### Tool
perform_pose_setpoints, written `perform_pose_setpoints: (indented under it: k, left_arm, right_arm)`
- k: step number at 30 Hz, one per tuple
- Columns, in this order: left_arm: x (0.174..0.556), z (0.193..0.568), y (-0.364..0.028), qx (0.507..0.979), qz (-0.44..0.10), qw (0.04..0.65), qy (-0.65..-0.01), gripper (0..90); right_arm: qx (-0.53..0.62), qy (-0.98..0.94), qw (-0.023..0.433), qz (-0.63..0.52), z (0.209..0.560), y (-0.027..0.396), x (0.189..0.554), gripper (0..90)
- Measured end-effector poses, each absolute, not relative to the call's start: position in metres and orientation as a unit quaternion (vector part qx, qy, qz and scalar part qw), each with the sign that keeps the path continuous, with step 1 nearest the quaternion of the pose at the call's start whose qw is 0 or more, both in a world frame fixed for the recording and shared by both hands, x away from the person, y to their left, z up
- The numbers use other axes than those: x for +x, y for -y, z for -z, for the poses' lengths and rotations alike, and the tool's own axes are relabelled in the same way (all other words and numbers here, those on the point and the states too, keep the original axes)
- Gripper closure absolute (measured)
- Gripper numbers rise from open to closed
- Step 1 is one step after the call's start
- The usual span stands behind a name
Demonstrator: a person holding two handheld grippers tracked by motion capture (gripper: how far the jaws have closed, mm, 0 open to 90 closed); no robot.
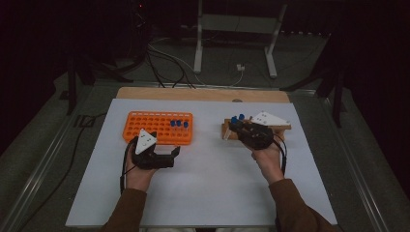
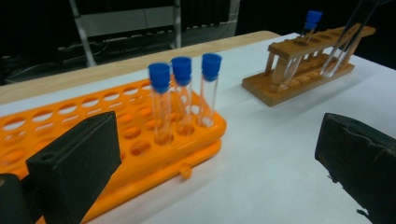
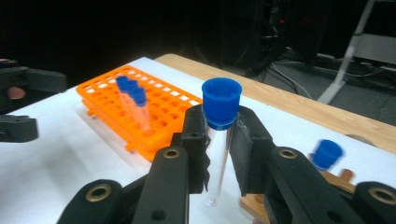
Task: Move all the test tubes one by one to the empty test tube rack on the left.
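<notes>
An orange tube rack (image 1: 154, 126) lies on the white mat at the left, with three blue-capped glass tubes (image 2: 183, 95) upright at its right end. My left gripper (image 1: 173, 155) is open beside the rack's near right corner, with nothing between its fingers (image 2: 74, 163). At the right stands a wooden rack (image 1: 261, 129) with one blue-capped tube (image 3: 325, 154) in it. My right gripper (image 3: 219, 128) is shut on another blue-capped tube (image 3: 218, 154), held upright just off the wooden rack's left end (image 2: 280, 70).
The white mat (image 1: 203, 183) covers a wooden tabletop whose far edge (image 1: 203, 94) shows beyond it. Most holes of the orange rack (image 3: 112, 91) stand free. Behind the table are cables and a metal stand's legs (image 1: 234, 43) on the floor.
</notes>
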State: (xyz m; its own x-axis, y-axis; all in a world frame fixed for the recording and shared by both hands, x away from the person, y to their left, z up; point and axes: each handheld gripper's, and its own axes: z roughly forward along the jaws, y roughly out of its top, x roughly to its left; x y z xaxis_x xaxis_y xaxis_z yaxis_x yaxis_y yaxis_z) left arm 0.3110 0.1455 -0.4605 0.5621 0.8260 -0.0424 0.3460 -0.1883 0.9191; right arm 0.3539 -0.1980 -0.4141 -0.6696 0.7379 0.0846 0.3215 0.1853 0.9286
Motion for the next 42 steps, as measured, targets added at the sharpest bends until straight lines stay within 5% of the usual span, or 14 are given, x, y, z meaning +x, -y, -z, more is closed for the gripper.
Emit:
perform_pose_setpoints:
  k: [21, 25, 27, 29, 38, 42]
  left_arm:
    - [0.324, 0.450, -0.100, 0.762, -0.207, 0.488, -0.372, 1.1]
    - [0.325, 0.450, -0.094, 0.761, -0.200, 0.499, -0.364, 12.2]
    - [0.325, 0.450, -0.094, 0.763, -0.187, 0.515, -0.342, 31.9]
    - [0.325, 0.448, -0.089, 0.763, -0.193, 0.514, -0.341, 27.9]
    - [0.325, 0.448, -0.083, 0.767, -0.193, 0.519, -0.323, 59.9]
    - [0.326, 0.448, -0.084, 0.767, -0.191, 0.522, -0.319, 67.5]
  right_arm:
    - [0.319, -0.763, 0.140, -0.544, 0.412, 0.150, 0.350, 76.8]
    - [0.312, -0.768, 0.128, -0.544, 0.414, 0.138, 0.349, 76.8]
    - [0.309, -0.771, 0.125, -0.543, 0.415, 0.134, 0.348, 76.7]
    - [0.307, -0.773, 0.122, -0.541, 0.416, 0.130, 0.348, 76.8]
    - [0.300, -0.776, 0.112, -0.543, 0.417, 0.121, 0.346, 76.8]
    - [0.298, -0.777, 0.108, -0.544, 0.417, 0.119, 0.346, 76.8]
